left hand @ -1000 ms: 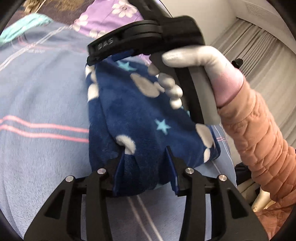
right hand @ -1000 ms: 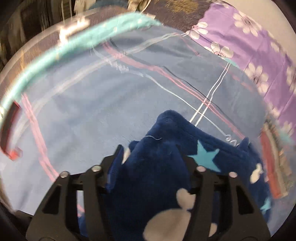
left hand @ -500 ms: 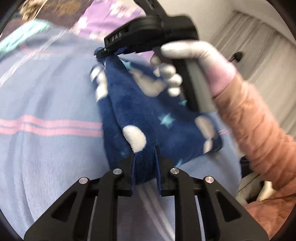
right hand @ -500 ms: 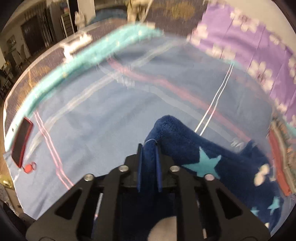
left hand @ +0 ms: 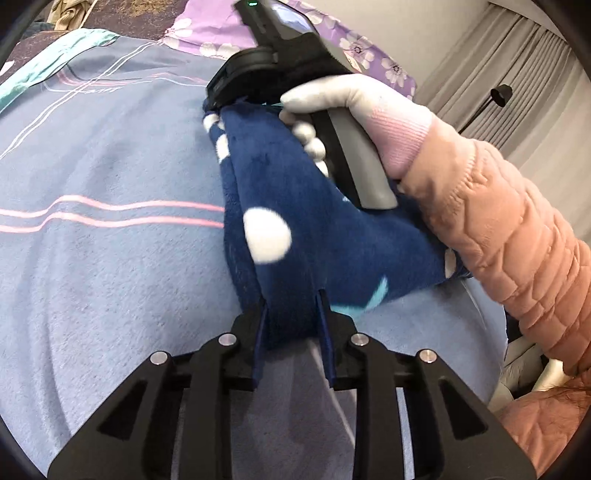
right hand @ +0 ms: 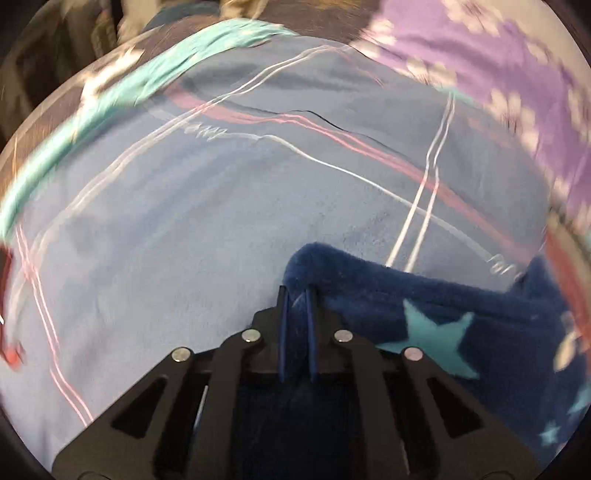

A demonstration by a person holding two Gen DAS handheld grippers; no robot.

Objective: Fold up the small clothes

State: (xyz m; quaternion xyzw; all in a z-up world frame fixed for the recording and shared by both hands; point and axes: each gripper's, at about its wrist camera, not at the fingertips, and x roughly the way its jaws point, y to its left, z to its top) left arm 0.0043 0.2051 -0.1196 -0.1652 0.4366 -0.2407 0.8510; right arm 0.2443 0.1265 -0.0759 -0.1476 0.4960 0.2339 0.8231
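Note:
A dark blue fleece garment (left hand: 314, 221) with white dots and teal stars is stretched between both grippers above a blue-grey blanket (left hand: 110, 277). My left gripper (left hand: 291, 295) holds its near edge; the bunched fleece fills the gap between the pads, and the jaws are opening slightly. My right gripper (left hand: 218, 107), carried by a white-gloved hand (left hand: 351, 99) with a peach quilted sleeve (left hand: 517, 229), pinches the far edge. In the right wrist view, the right gripper (right hand: 297, 291) is shut on a thin fold of the garment (right hand: 461, 314), which trails off to the right.
The blanket (right hand: 184, 240) has pink and white stripes and a teal border (right hand: 129, 85). A purple flowered sheet (left hand: 207, 26) lies behind it. A red object (right hand: 11, 354) sits at the blanket's left edge. Grey curtains (left hand: 535, 92) hang at the right.
The right gripper's jaws went from wide around the fleece to shut on a thin fold. The left jaws narrowed on the near edge, then widened a little. The garment now hangs taut between them.

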